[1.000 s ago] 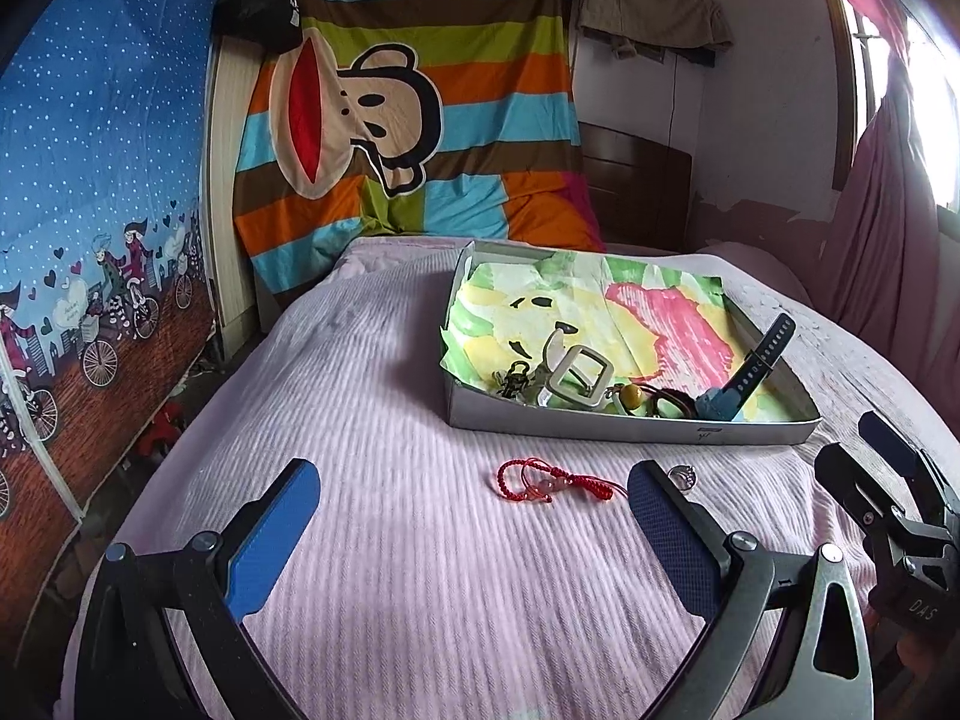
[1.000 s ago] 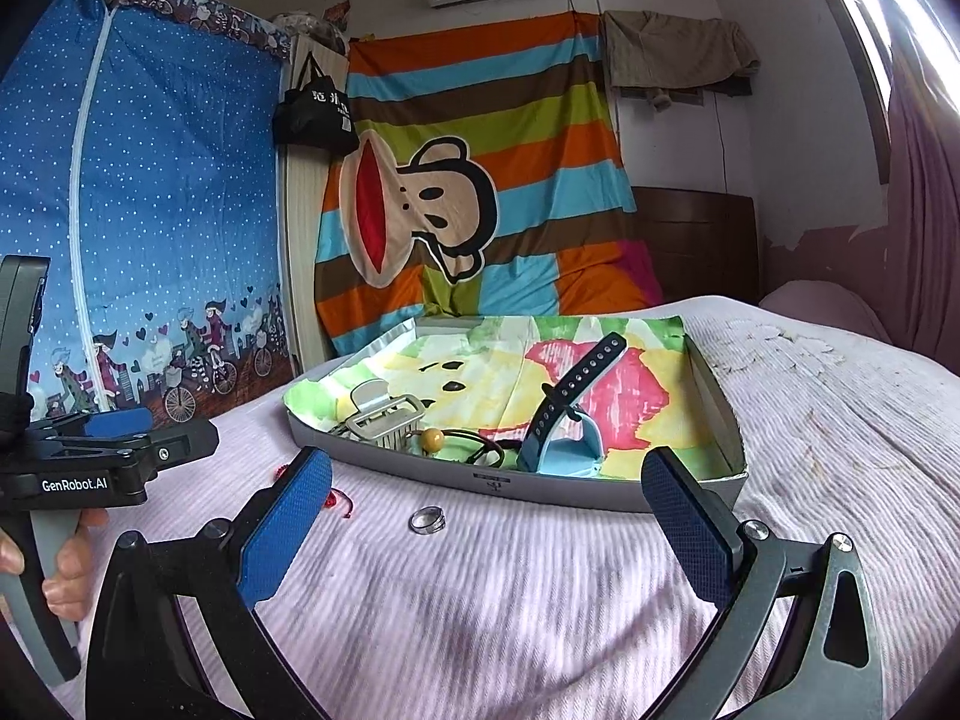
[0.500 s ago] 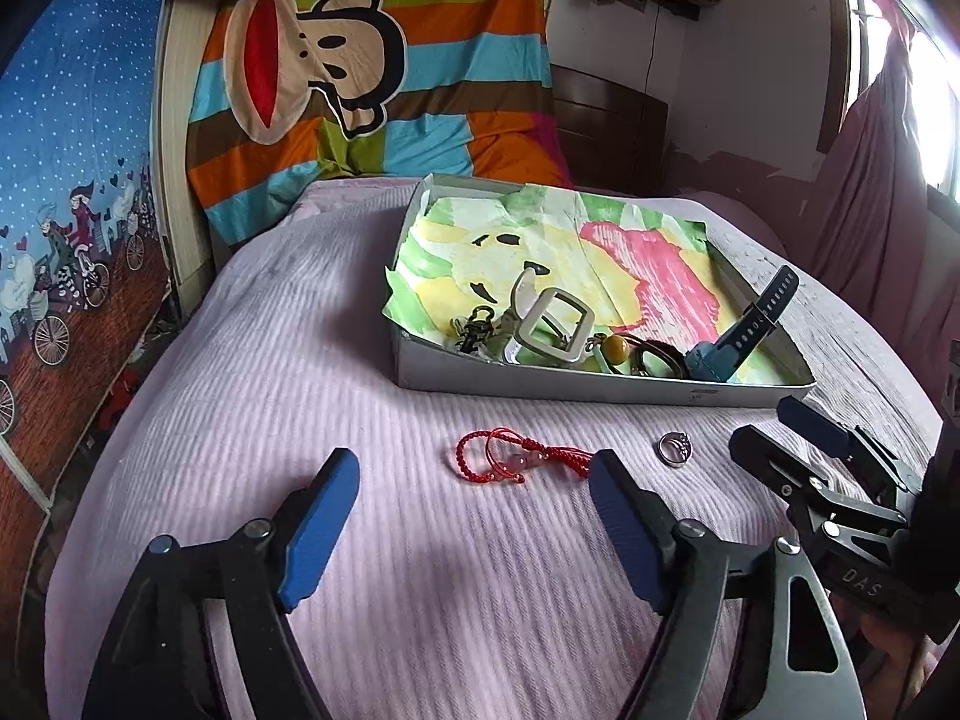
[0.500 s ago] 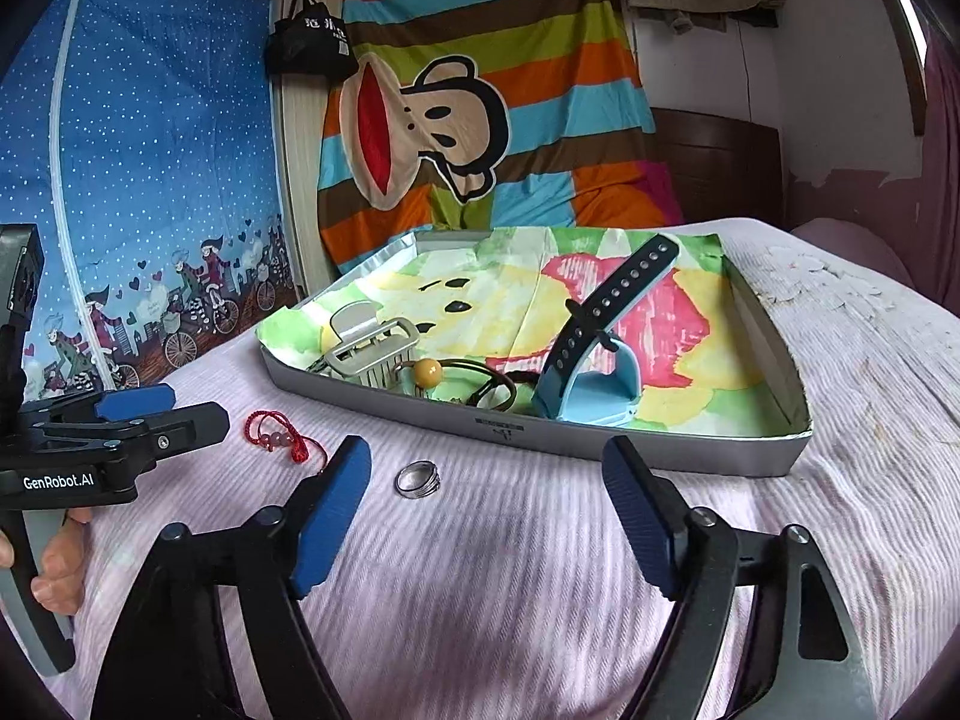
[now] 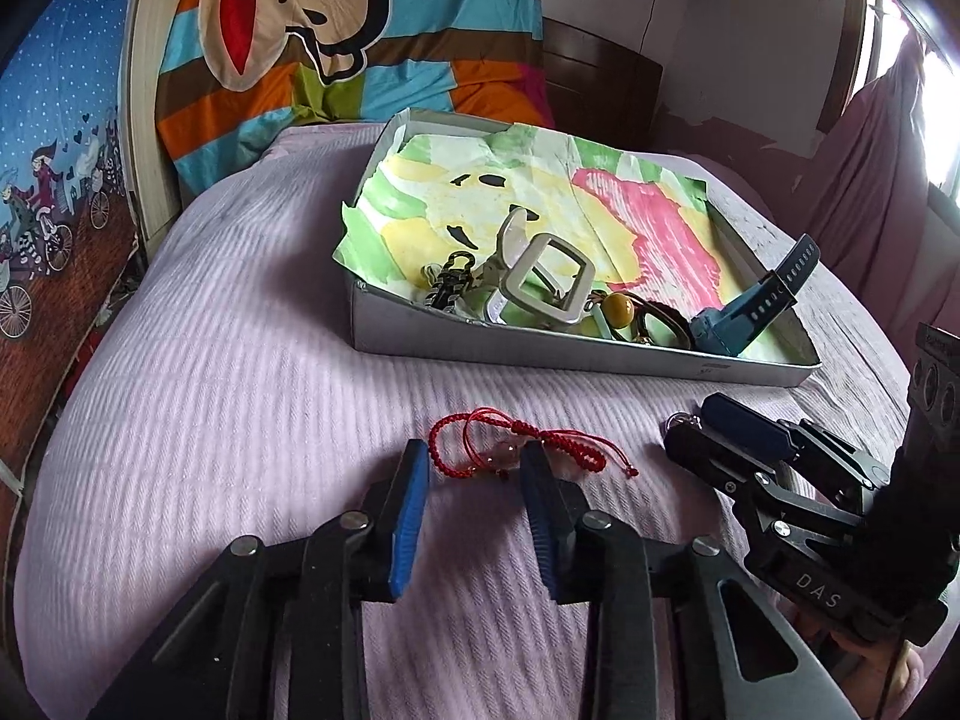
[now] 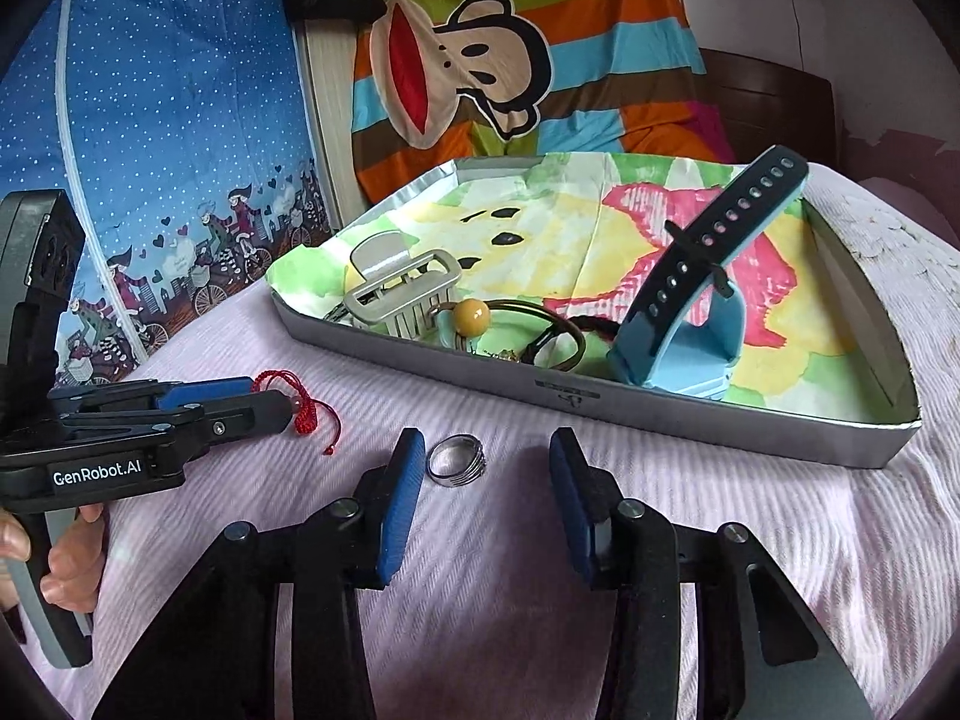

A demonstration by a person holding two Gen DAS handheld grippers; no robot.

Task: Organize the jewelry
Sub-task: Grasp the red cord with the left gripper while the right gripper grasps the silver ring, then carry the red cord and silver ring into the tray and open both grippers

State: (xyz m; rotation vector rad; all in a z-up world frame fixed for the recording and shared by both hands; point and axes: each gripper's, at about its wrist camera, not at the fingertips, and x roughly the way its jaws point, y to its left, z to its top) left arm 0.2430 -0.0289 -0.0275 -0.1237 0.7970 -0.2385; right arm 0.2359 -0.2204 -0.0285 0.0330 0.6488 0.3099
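With a hair claw, beaded ties and blue watch already in the paper-lined grey tray (image 6: 660,426), closing jaws of the left gripper (image 5: 474,462) straddle a red braided cord bracelet (image 5: 480,441) and the right gripper (image 6: 486,468) a silver ring (image 6: 456,461), both unlifted on the pink bedspread (image 6: 720,516).

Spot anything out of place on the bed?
Two pieces sit outside the tray, loose on the pink bedspread: the red cord bracelet, tangled at the left gripper, and the silver ring at the right gripper. Both grippers' jaws are closing. The tray's paper lining is crumpled.
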